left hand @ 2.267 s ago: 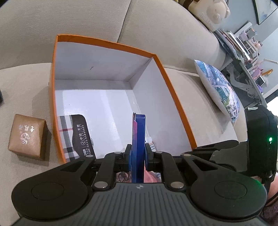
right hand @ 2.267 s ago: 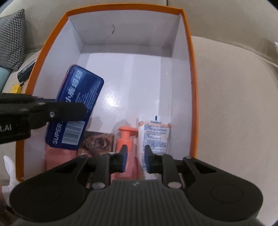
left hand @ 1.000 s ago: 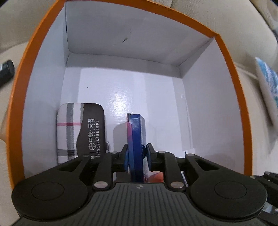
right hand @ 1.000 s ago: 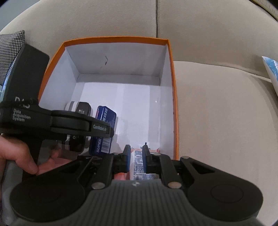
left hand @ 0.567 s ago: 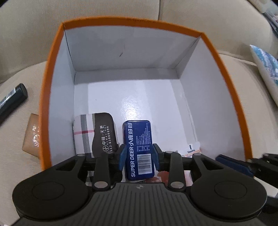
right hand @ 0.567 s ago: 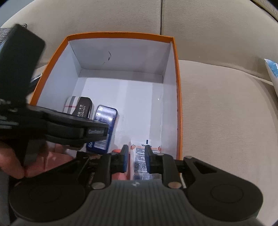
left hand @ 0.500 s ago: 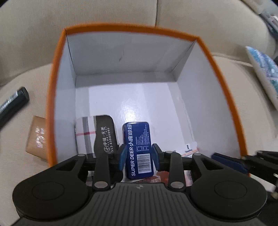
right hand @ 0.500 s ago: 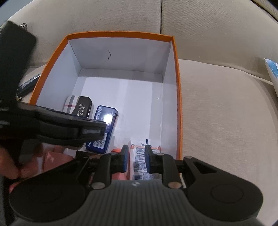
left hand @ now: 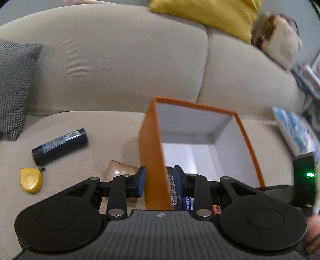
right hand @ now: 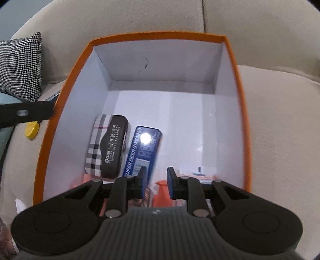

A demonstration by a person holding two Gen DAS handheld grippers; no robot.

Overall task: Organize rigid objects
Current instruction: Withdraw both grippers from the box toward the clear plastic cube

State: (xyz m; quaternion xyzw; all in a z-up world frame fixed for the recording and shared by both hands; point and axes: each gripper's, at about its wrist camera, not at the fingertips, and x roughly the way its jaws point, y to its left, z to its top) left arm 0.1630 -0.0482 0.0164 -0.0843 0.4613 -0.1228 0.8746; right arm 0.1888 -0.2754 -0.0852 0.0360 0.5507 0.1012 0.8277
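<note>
Holding nothing now, my left gripper (left hand: 160,181) has its jaws spread apart, with the near wall of the orange box (left hand: 153,152) showing in the gap between them; they were opening a moment ago and then stopped widening. A second ago those jaws pinched the blue tin (right hand: 143,149) upright inside the box; now the tin lies flat on the white floor of the box, label up, just beside the plaid case (right hand: 107,147) on its left. Since then this gripper has lifted out and swung away to the left, so its view takes in the sofa seat outside the box: a brown packet (left hand: 121,170) right behind the left finger, a dark tube (left hand: 60,146) farther out, and a yellow tape measure (left hand: 32,180) near the tube. A houndstooth cushion (left hand: 14,88) leans at the sofa's far left, a yellow cushion (left hand: 206,16) sits on top of the backrest.

My right gripper (right hand: 157,181) hovers over the near end of the box with its jaws slightly parted and nothing between the pads; they were opening a little over the last second. It has come closer to the box than it was then, so the box fills its view. Just below the fingers are an orange pump bottle (right hand: 162,193) and a white sachet (right hand: 197,173) near the right wall. The left gripper's arm, which covered the near-left of the box before, now shows only as a dark bar outside the box's left rim.
</note>
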